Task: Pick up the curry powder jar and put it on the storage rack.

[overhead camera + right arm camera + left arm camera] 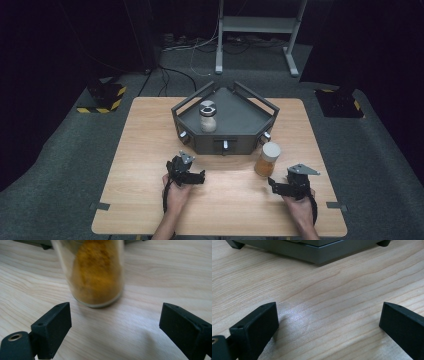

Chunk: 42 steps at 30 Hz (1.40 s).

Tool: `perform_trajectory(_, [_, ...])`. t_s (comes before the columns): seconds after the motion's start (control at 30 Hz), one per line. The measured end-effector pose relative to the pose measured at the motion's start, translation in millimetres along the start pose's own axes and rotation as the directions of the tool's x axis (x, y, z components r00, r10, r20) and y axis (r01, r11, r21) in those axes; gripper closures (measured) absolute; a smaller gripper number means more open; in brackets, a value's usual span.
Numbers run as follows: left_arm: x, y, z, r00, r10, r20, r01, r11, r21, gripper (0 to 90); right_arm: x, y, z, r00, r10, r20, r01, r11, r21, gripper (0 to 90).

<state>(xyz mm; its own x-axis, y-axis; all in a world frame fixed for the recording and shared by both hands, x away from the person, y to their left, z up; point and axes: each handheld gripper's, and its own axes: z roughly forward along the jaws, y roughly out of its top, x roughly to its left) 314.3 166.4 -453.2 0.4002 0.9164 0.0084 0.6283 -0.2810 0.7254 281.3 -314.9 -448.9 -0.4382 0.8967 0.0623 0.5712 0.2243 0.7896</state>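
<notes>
At the left of the high view we see the person's left hand resting on the wooden table, holding the left gripper low over the boards. In the left gripper view its two black jaws stand wide apart with bare wood grain between them, so this claw is released and holds nothing; the front edge of the grey tray runs across the top of that view, a little way ahead of the jaws.

Moving toward the middle, we find the grey tray standing on the far half of the table, an angular, railed box with small knobs along its front wall. Inside it, toward its left part, a clear jar of pale powder stands upright with a dark-and-white top.

Further right, just off the tray's front right corner, a jar of orange-yellow powder stands upright on the table with a white lid. The right gripper, held in the right hand, sits near it on the person's side. In the right gripper view the jar stands just ahead of the jaws, which are spread wide and apart from the glass: this claw is released too, grasping nothing.
</notes>
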Motion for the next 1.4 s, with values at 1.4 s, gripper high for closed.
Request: perform_trajectory(1.4, [-0.4, -0.9, -0.3, 1.0000, -0.007, -0.003, 0.007, 1.0000, -0.004, 3.5, 12.1, 28.5, 22.4, 0.9978, -0.060, -0.027, 0.055, 0.986, -0.158, 31.5])
